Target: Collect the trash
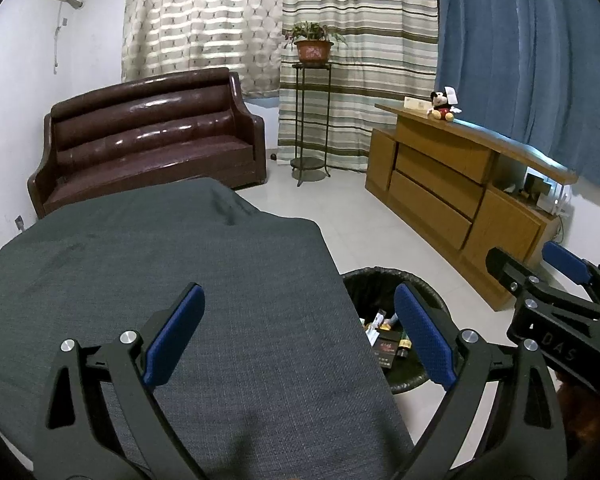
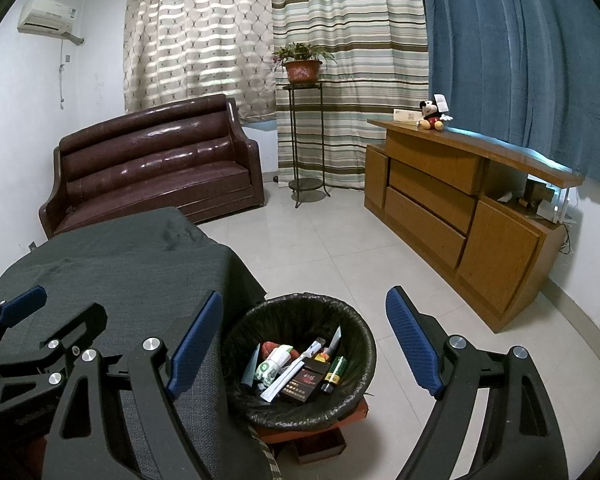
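Room: a sofa, a wooden cabinet and curtains are seen beyond the work area; none of it is touched.
Table: a table draped in grey cloth is seen at the left of both views, and no trash can be made out on the visible cloth (its near edge is cut off by the frame).
Trash bin: a bin lined with a black bag is set on the floor just beside the table's corner, presumably so that items can be dropped in with a short reach; it is propped on a reddish-brown block whose shape is mostly hidden.
Trash: the collected trash is found inside the bin, namely wrappers, a dark box, a small green bottle; the printing is too small to be read.
Left hand-held gripper: held over the table edge with jaws spread wide and nothing between the pads.
Right hand-held gripper: held above the bin, jaws likewise wide apart and empty, the bin's mouth framed between them.
Task stage: judged as near complete or complete (the bin's depth is hidden by the top layer).
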{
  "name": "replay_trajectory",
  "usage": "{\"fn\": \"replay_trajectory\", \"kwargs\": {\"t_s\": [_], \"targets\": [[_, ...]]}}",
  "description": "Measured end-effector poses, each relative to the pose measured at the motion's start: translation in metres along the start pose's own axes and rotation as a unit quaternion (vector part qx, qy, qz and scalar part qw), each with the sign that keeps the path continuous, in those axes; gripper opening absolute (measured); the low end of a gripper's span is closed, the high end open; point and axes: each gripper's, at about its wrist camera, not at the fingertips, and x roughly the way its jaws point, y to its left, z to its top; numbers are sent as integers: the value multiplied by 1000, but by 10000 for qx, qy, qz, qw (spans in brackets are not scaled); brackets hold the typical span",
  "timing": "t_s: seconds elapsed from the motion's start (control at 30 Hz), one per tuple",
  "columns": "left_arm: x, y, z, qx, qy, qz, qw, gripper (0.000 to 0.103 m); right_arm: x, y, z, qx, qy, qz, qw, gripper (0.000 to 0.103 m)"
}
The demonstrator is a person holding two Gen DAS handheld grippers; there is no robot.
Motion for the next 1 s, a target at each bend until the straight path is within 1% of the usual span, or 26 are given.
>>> {"fn": "replay_trajectory", "kwargs": {"t_s": [0.4, 0.63, 0.77, 1.0], "targets": [[-4, -16, 2, 52, -36, -32, 10000, 93, 0, 1, 0, -1, 3, -1, 10000, 81], [-4, -15, 2, 45, -22, -40, 10000, 93, -1, 1, 0, 2, 6, 0, 10000, 81], [-5, -17, 2, 65, -32, -53, 10000, 97, -1, 2, 0, -6, 7, -3, 10000, 81], [-6, -21, 2, 76, -63, -42, 9999, 97, -2, 2, 0, -1, 6, -1, 10000, 81]]}}
